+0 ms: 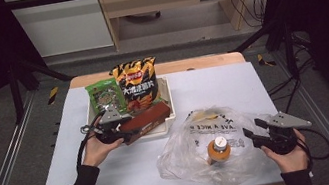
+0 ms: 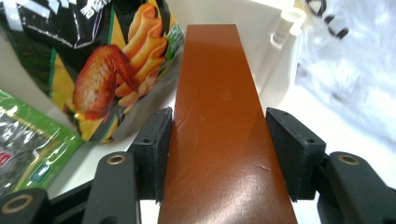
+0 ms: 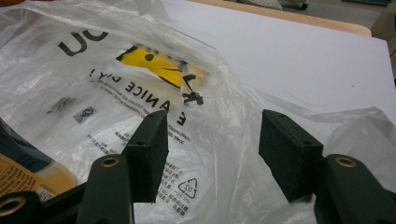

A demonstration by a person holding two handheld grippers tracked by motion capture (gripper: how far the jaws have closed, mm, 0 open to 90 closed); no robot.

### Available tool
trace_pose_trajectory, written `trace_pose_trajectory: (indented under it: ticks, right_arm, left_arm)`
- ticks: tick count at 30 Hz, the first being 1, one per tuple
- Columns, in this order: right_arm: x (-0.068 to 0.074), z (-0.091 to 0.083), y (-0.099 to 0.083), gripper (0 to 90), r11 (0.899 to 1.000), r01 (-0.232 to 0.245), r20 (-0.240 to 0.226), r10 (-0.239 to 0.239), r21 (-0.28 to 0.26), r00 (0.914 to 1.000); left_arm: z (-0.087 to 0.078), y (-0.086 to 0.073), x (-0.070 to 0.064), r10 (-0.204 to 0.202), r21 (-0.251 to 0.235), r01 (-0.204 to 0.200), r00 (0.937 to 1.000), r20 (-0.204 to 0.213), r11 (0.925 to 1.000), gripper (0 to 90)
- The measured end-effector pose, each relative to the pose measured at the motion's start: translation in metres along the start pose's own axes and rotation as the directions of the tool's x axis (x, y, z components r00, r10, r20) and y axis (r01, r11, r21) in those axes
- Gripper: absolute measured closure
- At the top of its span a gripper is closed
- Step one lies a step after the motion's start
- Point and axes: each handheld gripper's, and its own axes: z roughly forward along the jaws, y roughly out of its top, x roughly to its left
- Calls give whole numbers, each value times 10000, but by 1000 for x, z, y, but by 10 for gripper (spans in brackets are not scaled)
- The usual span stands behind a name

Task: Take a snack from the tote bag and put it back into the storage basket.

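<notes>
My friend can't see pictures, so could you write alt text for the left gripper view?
Two black jaws of the left gripper clamp the sides of a long reddish-brown box that stretches away towards a white tray. To its left stand a chips bag printed with a chicken wing and a green snack packet; a clear plastic bag lies at right.

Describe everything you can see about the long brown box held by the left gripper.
The brown box is long, flat-sided and glossy reddish brown, with faint scuffs; it looks like smooth card. The left gripper clamps its near end, one jaw on each side. It lies slanted across the front edge of the white tray, its far end beside the chip bag.
</notes>
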Motion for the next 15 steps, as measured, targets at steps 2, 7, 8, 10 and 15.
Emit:
trace_pose_trajectory:
  ticks: [2, 7, 8, 10, 15]
  right_arm:
    - [0, 0, 0, 427, 10000, 1, -10, -1, -1, 10000]
    - [0, 0, 0, 427, 10000, -2, -23, 2, -7, 10000]
    - [0, 0, 0, 427, 10000, 4, -14, -4, -12, 10000]
    - [0, 0, 0, 427, 10000, -3, -12, 3, -11, 10000]
    - [1, 1, 0, 425, 10000, 20, -21, -20, -6, 10000]
  left_arm:
    - [1, -1, 2, -94, -24, 94, 10000, 20, 10000, 428]
    - [2, -4, 5, -466, -230, 468, 9989, 101, 9986, 422]
    - [2, -5, 5, -531, -259, 533, 9986, 88, 9982, 420]
    - [2, -5, 4, -589, -255, 590, 9983, 45, 9979, 407]
    - [-3, -6, 1, -863, -444, 853, 9961, -207, 9954, 329]
